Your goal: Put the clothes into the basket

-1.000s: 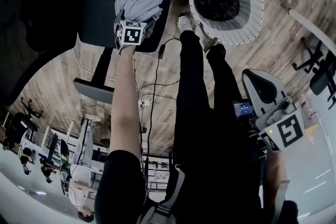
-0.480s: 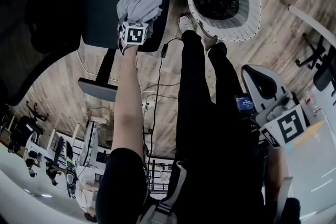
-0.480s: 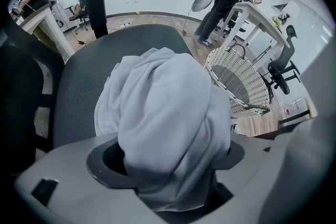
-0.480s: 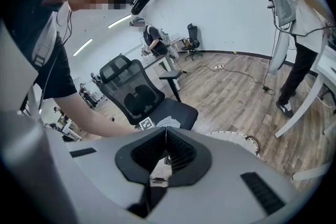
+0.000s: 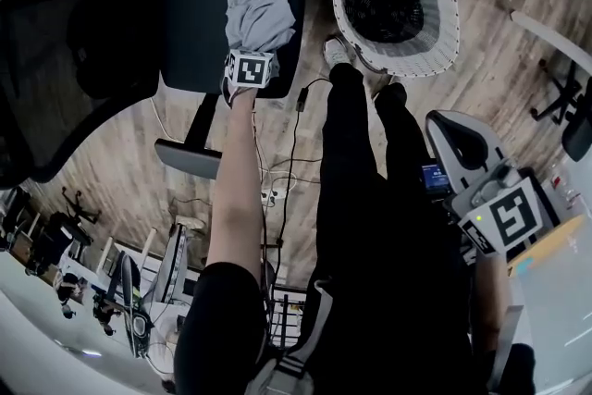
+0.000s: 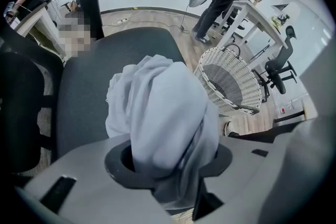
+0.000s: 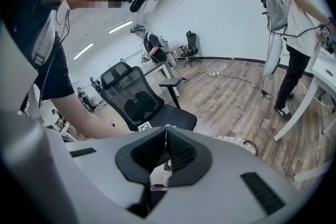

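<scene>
In the head view, the left gripper [image 5: 253, 51] reaches down to the dark seat of the office chair [image 5: 194, 5], and its tips are buried in a crumpled grey garment [image 5: 261, 18] that sits on the seat. The white woven laundry basket [image 5: 442, 37] stands on the wooden floor just beside the chair, to the right. Its inside is dark and seems to hold no clothes, though the bottom is not clear from here. The right gripper [image 5: 458, 143] hangs apart, near the person's right leg, away from both the chair and the basket.

In the left gripper view, the jaws have just been closing and the grey garment [image 6: 163, 113] is between them. The cloth is bunched in the throat of the claw and pinched there, while the rest of it spreads over the seat. The basket [image 6: 220, 65] is visible behind, tilted by the lens.

In the right gripper view, the two ribbed pads [image 7: 178, 152] are pressed together with nothing between them.

So the grasp is made, I judge. The lift, the carry to the basket and the release are left to do.
</scene>
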`<state>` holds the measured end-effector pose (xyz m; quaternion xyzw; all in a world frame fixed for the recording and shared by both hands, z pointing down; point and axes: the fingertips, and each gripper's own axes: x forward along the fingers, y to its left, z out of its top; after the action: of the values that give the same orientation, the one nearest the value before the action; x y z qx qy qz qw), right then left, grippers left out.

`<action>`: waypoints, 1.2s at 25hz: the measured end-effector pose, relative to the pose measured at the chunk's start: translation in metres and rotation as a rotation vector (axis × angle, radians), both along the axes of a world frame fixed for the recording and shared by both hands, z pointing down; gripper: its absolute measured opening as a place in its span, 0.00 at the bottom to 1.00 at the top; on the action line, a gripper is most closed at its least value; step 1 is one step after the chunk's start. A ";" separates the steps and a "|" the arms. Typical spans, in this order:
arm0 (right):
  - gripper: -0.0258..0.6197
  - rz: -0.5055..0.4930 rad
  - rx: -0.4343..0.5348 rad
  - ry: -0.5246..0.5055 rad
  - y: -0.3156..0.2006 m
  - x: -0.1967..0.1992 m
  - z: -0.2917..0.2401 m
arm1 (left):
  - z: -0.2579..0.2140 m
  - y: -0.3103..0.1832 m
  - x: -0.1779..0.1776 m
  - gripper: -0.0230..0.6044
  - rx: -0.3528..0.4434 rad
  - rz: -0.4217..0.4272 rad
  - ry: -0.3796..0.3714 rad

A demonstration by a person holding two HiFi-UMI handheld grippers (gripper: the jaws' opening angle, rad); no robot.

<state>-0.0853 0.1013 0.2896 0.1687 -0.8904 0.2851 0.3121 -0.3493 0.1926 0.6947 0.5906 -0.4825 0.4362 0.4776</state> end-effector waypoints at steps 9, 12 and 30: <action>0.07 0.058 0.087 -0.025 -0.006 0.025 -0.035 | -0.064 0.000 0.016 0.37 0.052 -0.043 0.036; 0.07 0.094 0.120 -0.036 -0.013 0.042 -0.046 | -0.088 -0.005 0.024 0.36 0.096 -0.042 0.042; 0.07 0.248 0.360 -0.067 -0.029 0.127 -0.097 | -0.267 -0.032 0.118 0.35 0.458 0.057 0.156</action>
<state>0.0413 0.0721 0.1922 0.3203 -0.9093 0.1630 0.2099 -0.2317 0.1605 0.4278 0.7286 -0.5137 0.2818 0.3547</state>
